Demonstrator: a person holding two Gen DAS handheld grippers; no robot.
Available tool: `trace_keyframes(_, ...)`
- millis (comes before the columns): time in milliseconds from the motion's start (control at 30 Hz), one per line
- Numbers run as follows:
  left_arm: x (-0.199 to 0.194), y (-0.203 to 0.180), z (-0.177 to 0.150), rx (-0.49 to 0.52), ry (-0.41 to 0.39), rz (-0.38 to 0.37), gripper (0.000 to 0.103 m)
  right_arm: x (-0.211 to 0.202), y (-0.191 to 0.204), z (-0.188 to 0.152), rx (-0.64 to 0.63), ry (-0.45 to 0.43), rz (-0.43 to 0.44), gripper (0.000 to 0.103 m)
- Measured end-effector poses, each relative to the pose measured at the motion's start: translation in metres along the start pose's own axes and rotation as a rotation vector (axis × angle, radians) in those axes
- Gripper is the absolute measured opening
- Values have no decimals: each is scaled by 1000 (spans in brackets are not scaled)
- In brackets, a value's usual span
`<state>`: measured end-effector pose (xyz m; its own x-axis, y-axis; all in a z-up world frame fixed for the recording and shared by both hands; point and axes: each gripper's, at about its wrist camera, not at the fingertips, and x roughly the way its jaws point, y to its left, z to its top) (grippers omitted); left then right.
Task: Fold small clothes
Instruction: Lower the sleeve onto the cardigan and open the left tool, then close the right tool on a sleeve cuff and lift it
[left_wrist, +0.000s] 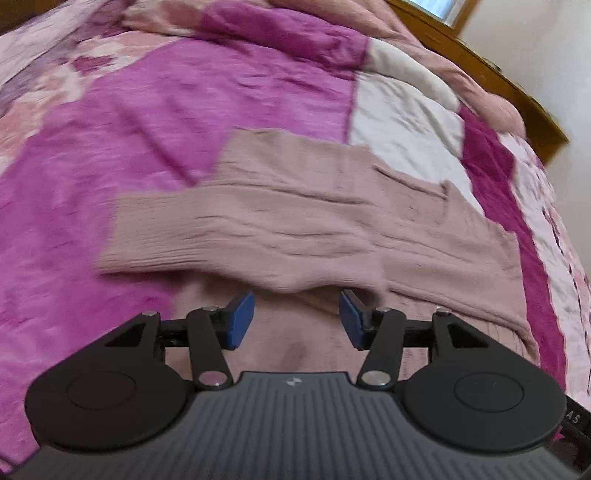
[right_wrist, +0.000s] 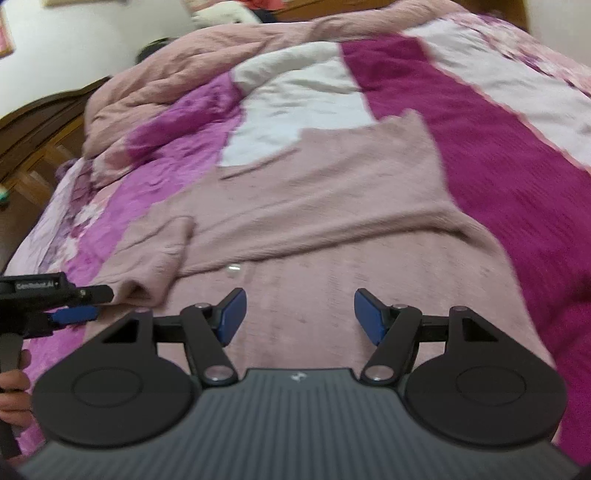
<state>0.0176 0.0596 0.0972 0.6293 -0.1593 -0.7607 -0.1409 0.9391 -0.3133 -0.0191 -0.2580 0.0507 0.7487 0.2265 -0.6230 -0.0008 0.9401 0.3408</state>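
A dusty-pink knit sweater (left_wrist: 295, 221) lies on the bed, with one sleeve folded across its body. It also shows in the right wrist view (right_wrist: 332, 206), spread flat. My left gripper (left_wrist: 296, 317) is open and empty, just above the sweater's near edge under the folded sleeve. It shows from the side at the left of the right wrist view (right_wrist: 85, 306), next to the sleeve end. My right gripper (right_wrist: 299, 314) is open and empty, hovering over the sweater's near part.
The sweater rests on a quilt (left_wrist: 166, 110) with magenta, white and floral pink patches. A bunched pink blanket (right_wrist: 177, 62) lies at the far end. A wooden bed frame (left_wrist: 517, 85) borders the bed, and it shows dark at the left of the right wrist view (right_wrist: 33, 140).
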Motion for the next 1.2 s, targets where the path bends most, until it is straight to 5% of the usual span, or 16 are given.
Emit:
trace_keyframes(367, -47, 74, -2, -117, -61, 260, 65, 27, 109, 4, -283, 45, 181, 67)
trace_keyframes(567, -55, 100, 2, -156, -59, 274, 68, 55, 166, -6, -449, 86, 284, 66)
trace_keyframes(867, -60, 130, -3, -253, -86, 297, 68, 88, 220, -14, -599, 118, 312, 67)
trace_keyframes(1200, -61, 147, -5, -298, -75, 292, 68, 118, 259, -35, -812, 108, 257, 70)
